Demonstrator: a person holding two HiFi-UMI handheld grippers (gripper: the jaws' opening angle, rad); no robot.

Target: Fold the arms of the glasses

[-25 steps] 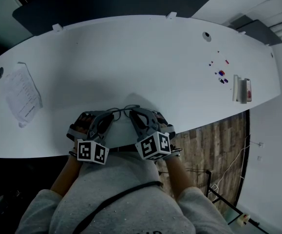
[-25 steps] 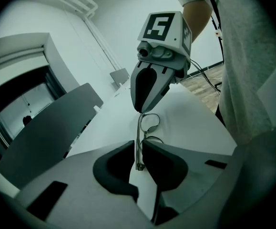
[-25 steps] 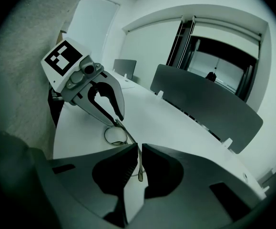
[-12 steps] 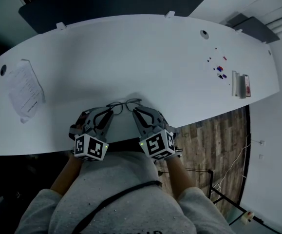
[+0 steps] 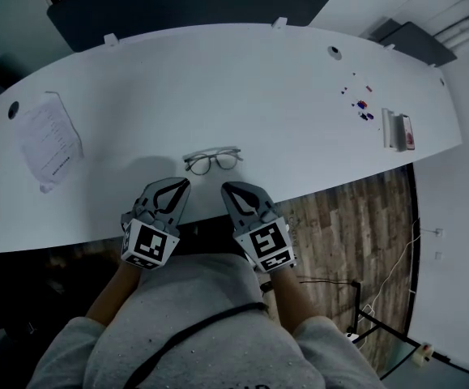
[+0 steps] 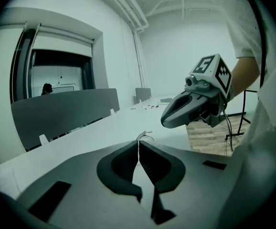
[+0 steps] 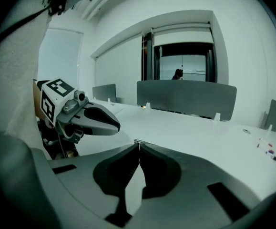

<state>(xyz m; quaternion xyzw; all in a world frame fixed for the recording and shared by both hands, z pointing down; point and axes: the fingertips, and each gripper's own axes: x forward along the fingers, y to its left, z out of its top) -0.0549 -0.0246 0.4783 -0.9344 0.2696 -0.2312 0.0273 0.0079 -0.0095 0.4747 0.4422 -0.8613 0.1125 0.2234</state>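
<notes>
At the far left of the long white table (image 5: 218,79) lies a sheet of paper (image 5: 49,140) with print too small to read, and a little round hole (image 5: 13,109) sits just beside its far corner. Moving right, the left gripper (image 5: 184,183) hangs over the near edge of the table, with its marker cube close to the person's grey top (image 5: 185,331). Its two jaws have just closed. They are pressed together at the tips with nothing between them (its own view shows only a thin line where they meet). The glasses (image 5: 212,160) lie flat on the table a little past the tips of both grippers, about midway between them, and no jaw touches them. Their two lenses show, but the arms are too thin to make out. Next comes the right gripper (image 5: 227,188), side by side with the left one and pointing the same way. Its jaws have just closed too, tip to tip, and they hold nothing. Farther right and farther away, some tiny coloured bits (image 5: 361,108) are spread on the table. Near the right end stands a small white stand (image 5: 398,130). Below that end, wooden floor (image 5: 356,233) shows.
</notes>
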